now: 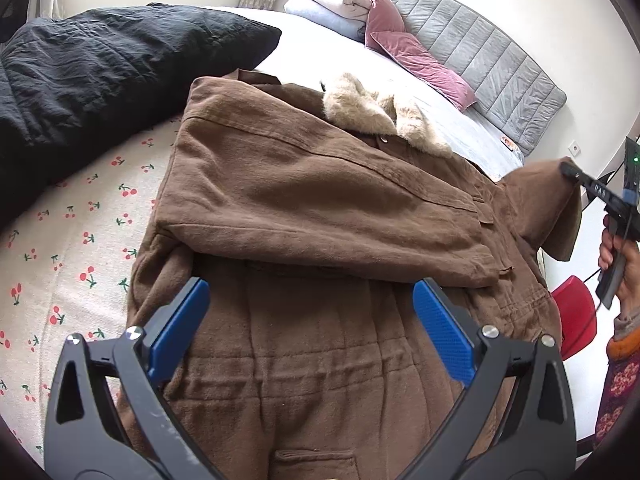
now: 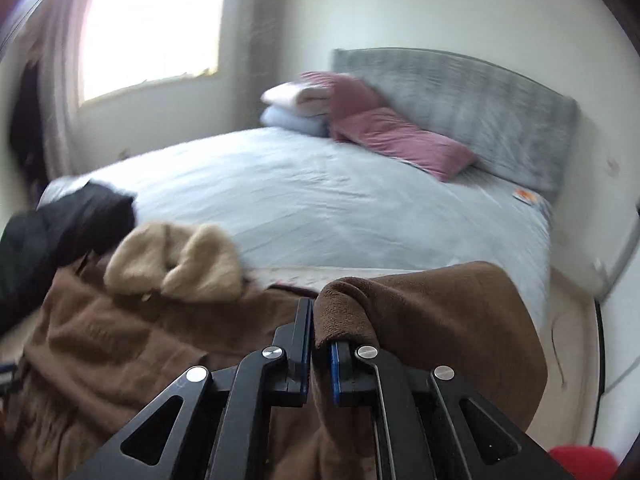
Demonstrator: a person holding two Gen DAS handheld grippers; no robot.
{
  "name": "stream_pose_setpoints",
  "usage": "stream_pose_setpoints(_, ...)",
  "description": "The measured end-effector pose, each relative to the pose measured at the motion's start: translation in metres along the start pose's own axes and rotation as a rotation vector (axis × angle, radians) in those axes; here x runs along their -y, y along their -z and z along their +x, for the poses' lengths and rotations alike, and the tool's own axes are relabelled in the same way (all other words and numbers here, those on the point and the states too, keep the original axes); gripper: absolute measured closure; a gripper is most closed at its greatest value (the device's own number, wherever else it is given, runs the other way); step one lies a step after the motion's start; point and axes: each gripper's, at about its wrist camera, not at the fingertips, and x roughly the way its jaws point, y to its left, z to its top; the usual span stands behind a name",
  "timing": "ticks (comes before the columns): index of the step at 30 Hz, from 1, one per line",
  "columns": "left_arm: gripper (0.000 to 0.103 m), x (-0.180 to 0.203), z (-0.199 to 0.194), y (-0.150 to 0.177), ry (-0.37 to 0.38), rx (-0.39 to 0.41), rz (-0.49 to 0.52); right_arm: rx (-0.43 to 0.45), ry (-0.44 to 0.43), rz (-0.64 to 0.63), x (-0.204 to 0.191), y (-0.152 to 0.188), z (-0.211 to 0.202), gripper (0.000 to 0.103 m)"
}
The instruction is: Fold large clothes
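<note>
Coat (image 1: pixel 320 208) of brown cloth lies spread across the foot of the bed (image 1: pixel 80 260), on a sheet printed with small red cherries. One sleeve (image 1: pixel 340 216) is folded across its chest, and a pale fur collar (image 1: pixel 372 112) rests at its upper end, toward the headboard (image 1: pixel 480 44). The left gripper (image 1: pixel 312 328) hangs over the lower body of the coat with its blue-padded fingers (image 1: pixel 440 332) spread wide apart and nothing between them.

At the right edge of the left wrist view, the right gripper (image 2: pixel 320 336) is raised off the bed in a person's hand (image 1: pixel 624 256), and the other sleeve (image 1: pixel 548 208) hangs from its tip, lifted clear of the coat's body. The right wrist view is blurred, yet it shows the fingers (image 2: pixel 304 332) closed tight on a fold of that brown sleeve (image 2: pixel 440 320), whose cloth drapes over the right finger and down beside it.

A black quilted garment (image 1: pixel 100 72) is heaped on the bed to the left of the coat, touching its shoulder. Farther up, pink pillows (image 1: pixel 416 56) and folded pale bedding (image 1: pixel 324 4) sit against the grey padded headboard. A red object (image 1: pixel 576 312) shows below the bed's right edge, beside the person's patterned sleeve (image 1: pixel 616 384).
</note>
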Motion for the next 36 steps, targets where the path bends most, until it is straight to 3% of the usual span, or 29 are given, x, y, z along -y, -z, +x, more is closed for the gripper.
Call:
stream_pose_setpoints(4,0.002,-0.003,0.000,0.000,0.003,-0.004,-0.004,-0.167,-0.087,-0.205,-0.085,0.027,0.036,0.095)
stream_pose_setpoints(9,0.002,-0.003,0.001,0.000,0.010,-0.012,-0.002,-0.427,-0.216,-0.142,-0.102,0.096,0.095,0.072)
stream_pose_setpoints(11,0.002,-0.003,0.000,0.000,0.009,-0.010,0.003,-0.404,-0.245,-0.072,-0.087,0.100,0.094,0.067)
stream_pose_setpoints(14,0.002,-0.002,-0.001,0.000,0.014,-0.007,0.003,-0.372,-0.352,0.025,-0.065,0.099,0.069,0.040)
stream_pose_setpoints(16,0.002,-0.002,0.000,0.000,0.015,-0.009,0.002,-0.327,-0.373,0.029,-0.049,0.099,0.048,0.034)
stream_pose_setpoints(21,0.002,0.002,-0.003,0.000,0.019,-0.001,0.012,-0.260,-0.245,0.182,0.022,0.098,0.026,0.028)
stream_pose_setpoints(23,0.002,0.003,-0.004,0.000,0.020,0.002,0.015,-0.278,-0.178,0.316,0.058,0.104,0.035,0.028)
stream_pose_setpoints(26,0.002,0.002,-0.003,-0.001,0.017,-0.002,0.013,-0.303,-0.151,0.432,0.085,0.111,0.053,0.028)
stream_pose_setpoints(29,0.002,0.000,-0.001,-0.001,0.015,-0.006,0.006,-0.322,-0.147,0.438,0.080,0.116,0.072,0.032)
stream_pose_setpoints(30,0.002,-0.001,-0.001,-0.001,0.014,-0.005,0.003,-0.315,-0.117,0.418,0.075,0.115,0.075,0.044)
stream_pose_setpoints(31,0.002,-0.002,-0.002,-0.001,0.014,-0.005,-0.001,-0.301,-0.083,0.399,0.071,0.113,0.077,0.070)
stream_pose_setpoints(33,0.002,-0.003,-0.003,-0.002,0.016,-0.002,-0.006,-0.278,-0.115,0.411,0.066,0.108,0.078,0.099)
stream_pose_setpoints(36,0.002,-0.005,-0.005,-0.003,0.018,0.008,-0.009,-0.189,-0.192,0.402,0.050,0.089,0.062,0.100)
